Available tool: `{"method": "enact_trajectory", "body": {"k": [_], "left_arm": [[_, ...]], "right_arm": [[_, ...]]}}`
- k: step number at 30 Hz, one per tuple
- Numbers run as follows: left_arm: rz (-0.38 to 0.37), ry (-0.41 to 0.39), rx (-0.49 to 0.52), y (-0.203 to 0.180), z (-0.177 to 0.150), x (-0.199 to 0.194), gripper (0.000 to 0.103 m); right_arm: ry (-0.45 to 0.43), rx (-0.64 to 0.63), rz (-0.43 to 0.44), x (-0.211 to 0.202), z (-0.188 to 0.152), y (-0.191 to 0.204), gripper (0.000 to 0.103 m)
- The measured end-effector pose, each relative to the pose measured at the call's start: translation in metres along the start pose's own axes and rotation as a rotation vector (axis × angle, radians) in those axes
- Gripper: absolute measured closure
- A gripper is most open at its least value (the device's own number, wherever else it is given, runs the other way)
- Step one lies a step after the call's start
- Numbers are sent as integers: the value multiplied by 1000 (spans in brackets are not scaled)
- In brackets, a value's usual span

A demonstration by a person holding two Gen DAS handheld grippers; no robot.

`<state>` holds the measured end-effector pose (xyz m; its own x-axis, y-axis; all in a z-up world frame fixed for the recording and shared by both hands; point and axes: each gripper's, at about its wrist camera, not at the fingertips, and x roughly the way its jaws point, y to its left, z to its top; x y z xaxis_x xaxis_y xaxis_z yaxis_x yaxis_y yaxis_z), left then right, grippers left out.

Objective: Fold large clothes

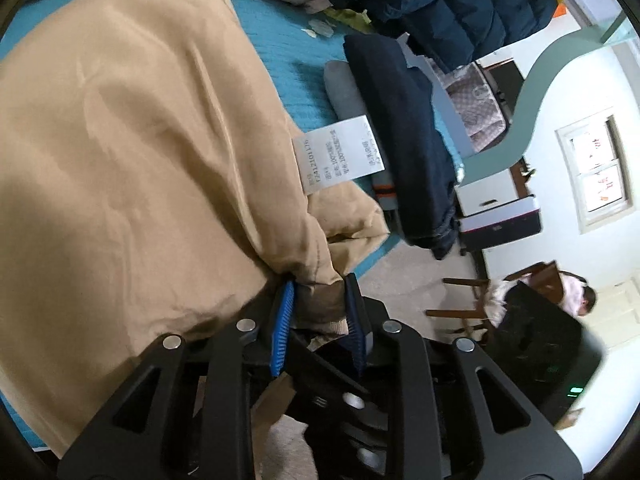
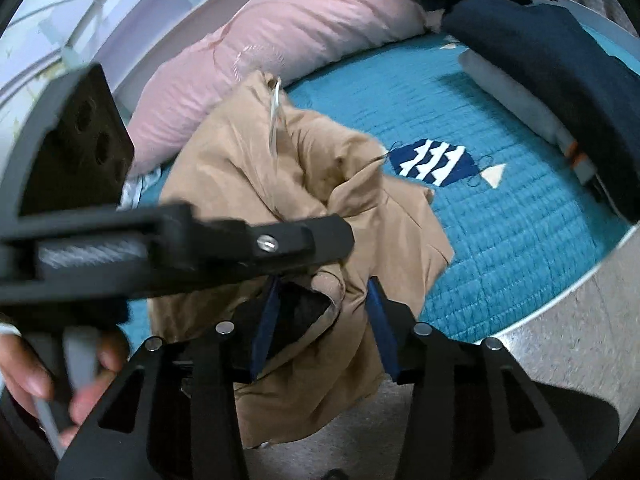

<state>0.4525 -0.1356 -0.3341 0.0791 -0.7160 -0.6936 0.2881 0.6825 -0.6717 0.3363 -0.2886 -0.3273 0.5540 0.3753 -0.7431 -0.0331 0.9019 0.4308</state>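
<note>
A: Left gripper [image 1: 320,280]?
B: Jaws narrow, pinched on a bunched edge of the tan coat [image 1: 132,152]. Pointed steeply down. Held by a hand [image 2: 52,376] at the handle.
A: Right gripper [image 2: 326,280]?
B: Jaws about half open, coat fold between, pads apparently not pressing. Also tilted down.
A: Coat where?
B: Spread on the teal bed cover [image 2: 500,216], hem hanging over the edge.

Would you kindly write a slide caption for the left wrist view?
Left gripper pinching a bunched edge of the tan garment on the teal quilt, care label showing.
</note>
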Motion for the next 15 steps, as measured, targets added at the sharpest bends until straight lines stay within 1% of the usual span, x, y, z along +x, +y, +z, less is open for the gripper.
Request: {"method": "enact_trajectory", "body": {"k": [1, 2, 3, 4, 5, 7, 8, 10, 11, 12, 13, 14, 15], "left_arm": [[-1, 3, 8, -1, -1, 0, 79], [8, 4, 19, -4, -1, 0, 79], [5, 2, 28, -6, -1, 0, 79], [-1, -5, 26, -7, -1, -2, 79], [-10, -11, 19, -8, -1, -3, 79], [-36, -30, 14, -11, -1, -12, 78], [-48, -51, 22, -13, -2, -21, 76], [-62, -100, 41, -16, -7, -43, 63], [-51, -133, 50, -15, -9, -58, 61], [-28, -157, 53, -12, -11, -68, 55], [12, -181, 54, -8, -13, -77, 49], [101, -203, 57, -2, -15, -85, 48], [173, -215, 56, 4, -17, -89, 48]], "right_arm": [[5, 5, 11, 2, 1, -2, 68], [0, 12, 22, 1, 1, -3, 78], [-5, 13, 27, 1, 2, -4, 80], [-11, 10, 28, 0, 2, -4, 88], [-20, 11, 29, -2, 2, -4, 91], [-35, 29, 32, -7, 2, -7, 93], [-48, 52, 41, -12, 1, -10, 93], [-69, 86, 40, -21, 1, -16, 94], [-65, 101, 26, -24, -1, -20, 94], [-54, 116, 15, -24, -1, -24, 94], [-35, 153, 3, -21, -3, -33, 94], [-16, 189, -6, -16, -5, -42, 94], [7, 214, -21, -11, -7, -49, 94]]}}
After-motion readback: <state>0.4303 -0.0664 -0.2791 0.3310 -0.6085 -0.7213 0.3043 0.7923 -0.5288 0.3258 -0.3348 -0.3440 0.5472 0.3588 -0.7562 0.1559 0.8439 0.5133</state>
